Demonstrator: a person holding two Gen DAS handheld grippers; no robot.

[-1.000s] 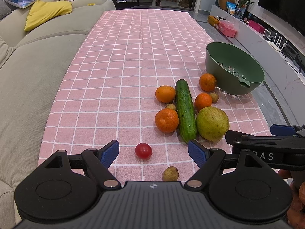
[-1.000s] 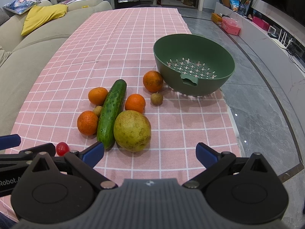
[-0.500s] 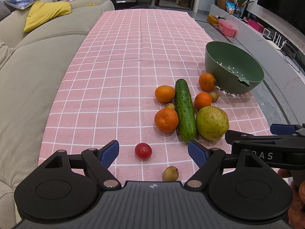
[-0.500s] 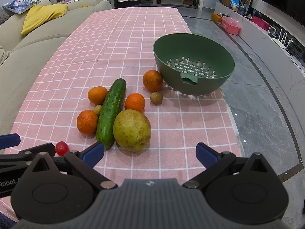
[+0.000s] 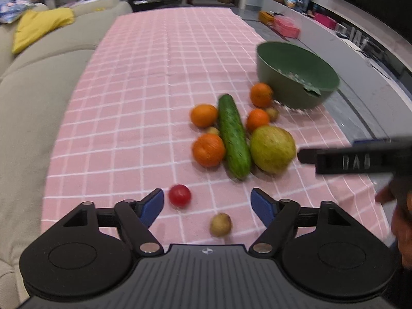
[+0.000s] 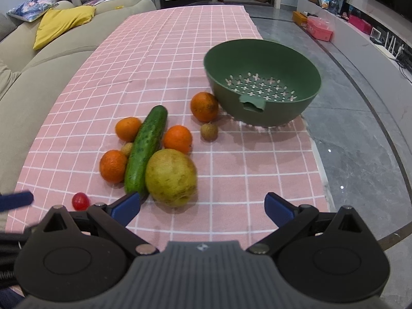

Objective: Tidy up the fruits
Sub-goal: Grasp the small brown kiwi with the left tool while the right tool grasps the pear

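Both claws hang wide apart and hold nothing above the pink checked tabletop (image 6: 231, 180). The left claw (image 5: 207, 200) frames a red cherry tomato (image 5: 179, 195) and a small brown fruit (image 5: 220, 224). The right claw (image 6: 202, 204) sits just before the pear (image 6: 171, 177), beside the cucumber (image 6: 146, 146) and oranges (image 6: 204, 106), near the green colander (image 6: 262, 87).

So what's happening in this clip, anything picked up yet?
Not yet. A person holds two grippers over a pink checked tablecloth. The left gripper and the right gripper are both open and hold nothing. A cucumber, four oranges, a large yellow-green fruit, a cherry tomato and small brown fruits lie loose on the cloth. The green colander bowl beside them holds nothing.
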